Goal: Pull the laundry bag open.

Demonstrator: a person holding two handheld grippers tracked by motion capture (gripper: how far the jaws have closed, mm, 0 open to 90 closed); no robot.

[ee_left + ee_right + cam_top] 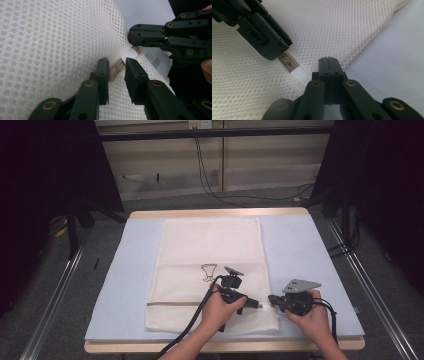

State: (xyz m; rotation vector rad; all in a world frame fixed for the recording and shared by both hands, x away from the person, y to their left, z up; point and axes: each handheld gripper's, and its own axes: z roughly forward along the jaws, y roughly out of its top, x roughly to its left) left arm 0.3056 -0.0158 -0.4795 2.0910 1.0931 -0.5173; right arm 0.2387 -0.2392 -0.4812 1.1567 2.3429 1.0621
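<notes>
Zipper-opening step: right hand-held gripper (329,61) clamped shut on mesh bag (210,270) edge tab, left hand-held gripper (117,65) jaws narrowed around zipper pull (285,59) directly ahead; next, pinch and draw away.

A lab: black curtains (45,165), metal rails (55,300), padded table (320,250).

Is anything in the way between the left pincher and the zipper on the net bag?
Nothing visible is. The left gripper has its jaws on either side of the tan zipper on the white mesh bag, with only bare mesh around it. The right gripper is shut on the bag's edge just beyond the zipper's white end tab.
</notes>
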